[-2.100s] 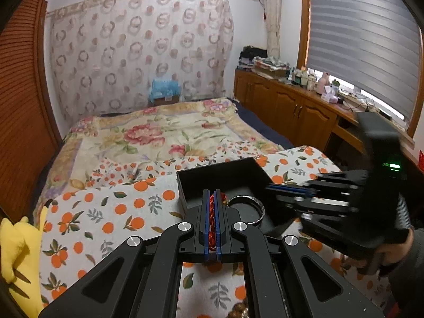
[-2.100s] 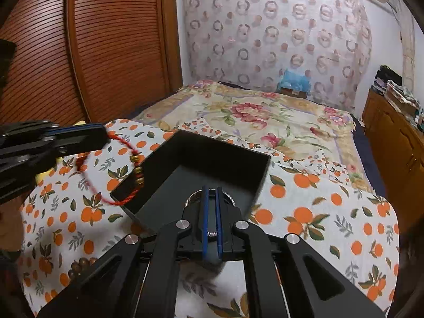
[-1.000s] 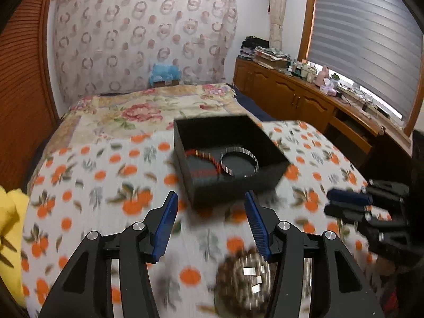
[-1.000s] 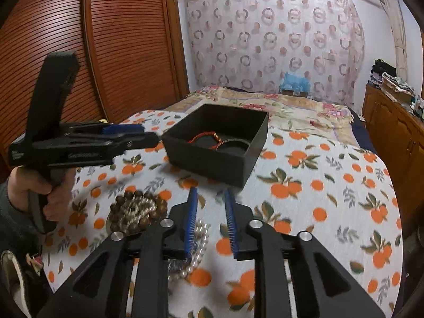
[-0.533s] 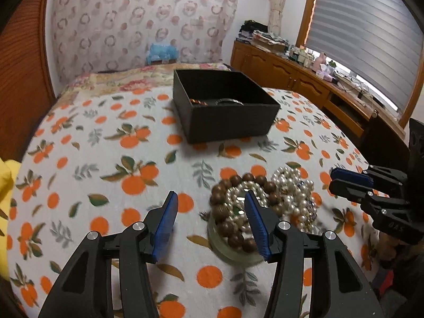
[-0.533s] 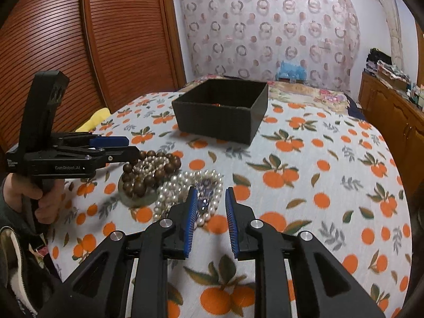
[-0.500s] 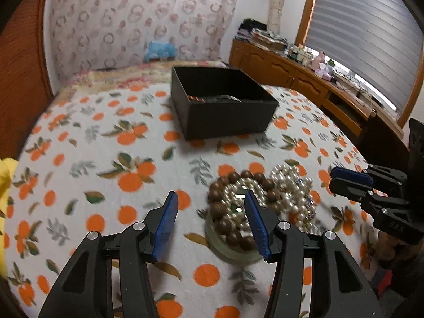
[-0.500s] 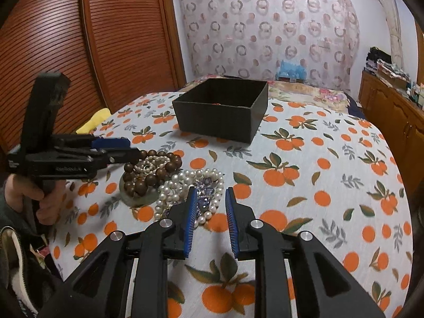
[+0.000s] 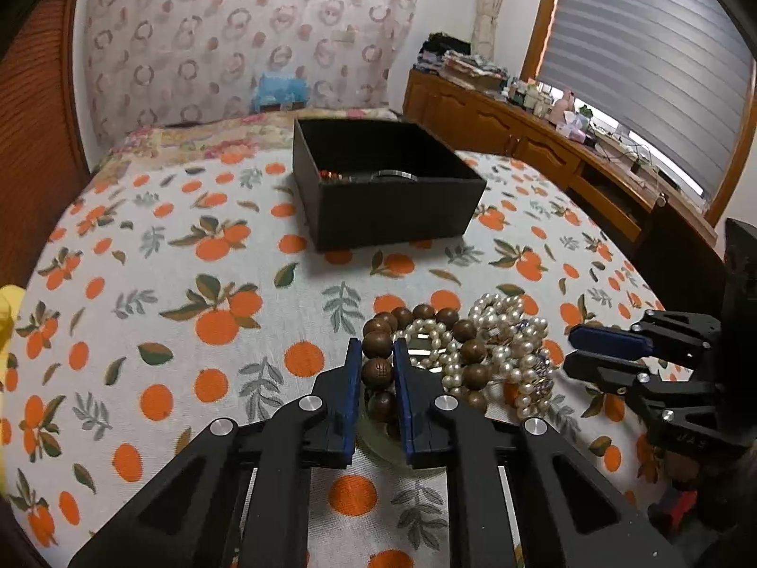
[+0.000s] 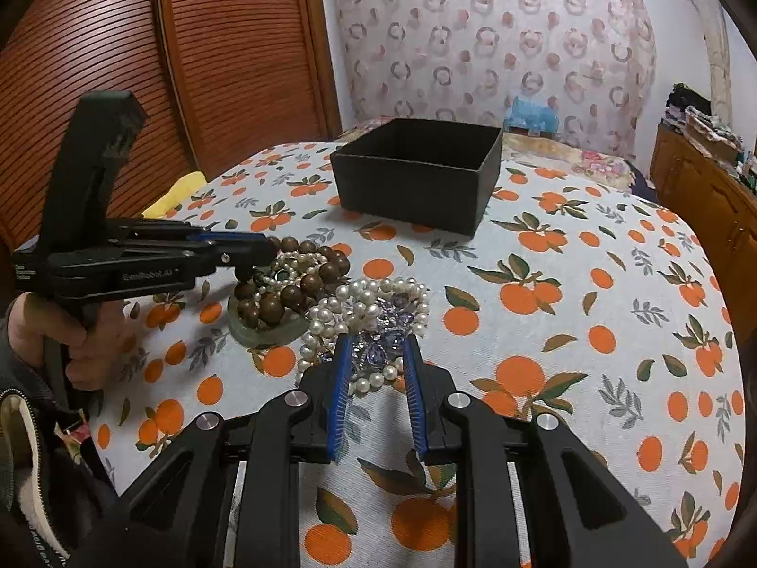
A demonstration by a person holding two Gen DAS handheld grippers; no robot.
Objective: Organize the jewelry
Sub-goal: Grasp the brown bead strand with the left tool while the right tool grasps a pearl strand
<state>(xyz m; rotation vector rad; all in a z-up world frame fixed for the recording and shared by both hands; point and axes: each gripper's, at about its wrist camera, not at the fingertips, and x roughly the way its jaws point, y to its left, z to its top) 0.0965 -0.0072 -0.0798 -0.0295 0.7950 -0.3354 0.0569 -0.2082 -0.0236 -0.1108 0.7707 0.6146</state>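
Legible markings: one brand name, two partial marks.
White lettering reading "GenRobot.AI" runs along the side of the left gripper (image 10: 265, 246) body, seen from the right wrist camera; a smaller white line sits at that body's rear end, too small to read. On the right gripper (image 9: 575, 350), seen from the left wrist camera, a faint embossed mark on the lower link resembles "UAS" but cannot be confirmed. No other text is legible.

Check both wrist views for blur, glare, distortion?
Left wrist: sharp, heavy fisheye bend, dark corners, bright window blind, wooden beads crisp. Right wrist: sharp, same bend and vignette, even light, pearls clear, no glare on black box.
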